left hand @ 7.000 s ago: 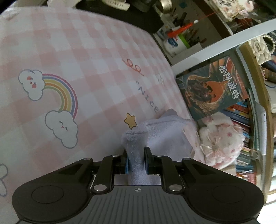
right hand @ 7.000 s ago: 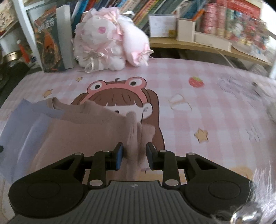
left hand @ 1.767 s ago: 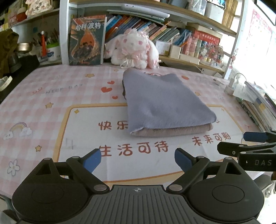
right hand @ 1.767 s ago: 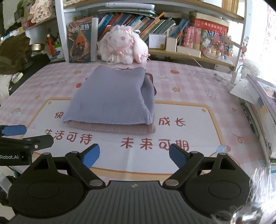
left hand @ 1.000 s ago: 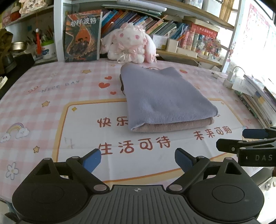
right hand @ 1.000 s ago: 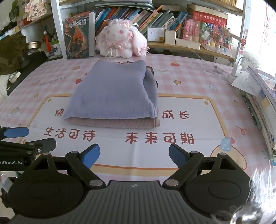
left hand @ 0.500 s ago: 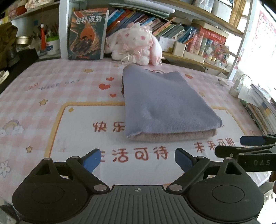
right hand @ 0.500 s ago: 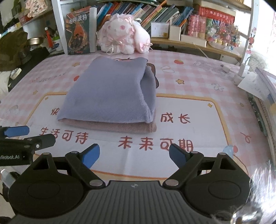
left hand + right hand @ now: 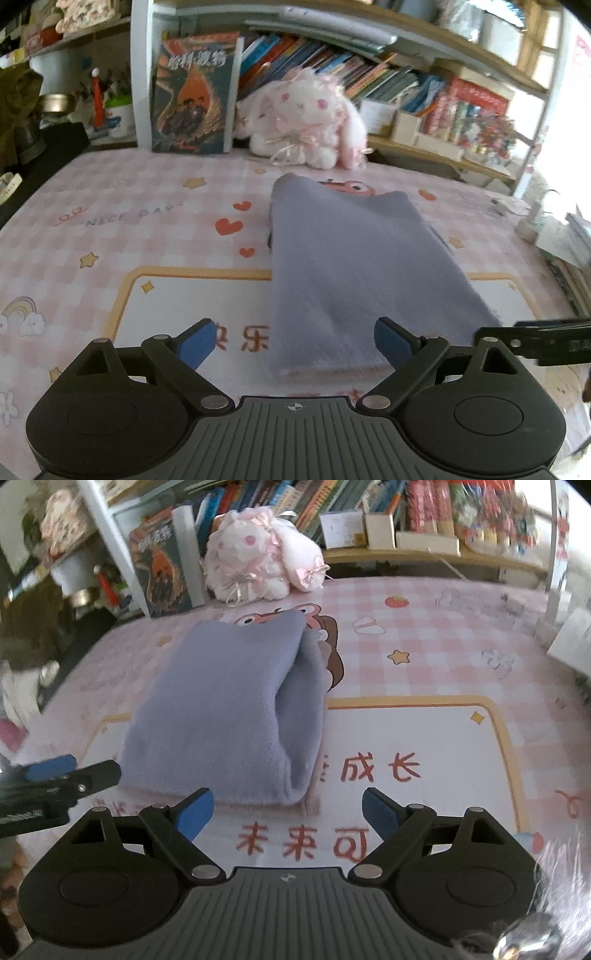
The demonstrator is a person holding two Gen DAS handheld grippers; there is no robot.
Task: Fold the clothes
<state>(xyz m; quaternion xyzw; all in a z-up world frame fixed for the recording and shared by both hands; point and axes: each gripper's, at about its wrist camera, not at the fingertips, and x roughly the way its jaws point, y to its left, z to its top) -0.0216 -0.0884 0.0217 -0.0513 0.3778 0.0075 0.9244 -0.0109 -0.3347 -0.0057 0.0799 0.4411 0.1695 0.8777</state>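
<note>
Both tongs, the left gripper (image 9: 295, 341) and the right gripper (image 9: 287, 810), hang spread wide and empty, closer to the folded lavender-and-beige fleece garment (image 9: 354, 273) than half a second ago; its near edge now sits between their blue fingertips (image 9: 194, 808). That bundle lies mid-way on the pink checked cartoon tablecloth (image 9: 110, 229), long axis running near to far, pointing toward the white-and-pink plush rabbit (image 9: 258, 563).
</note>
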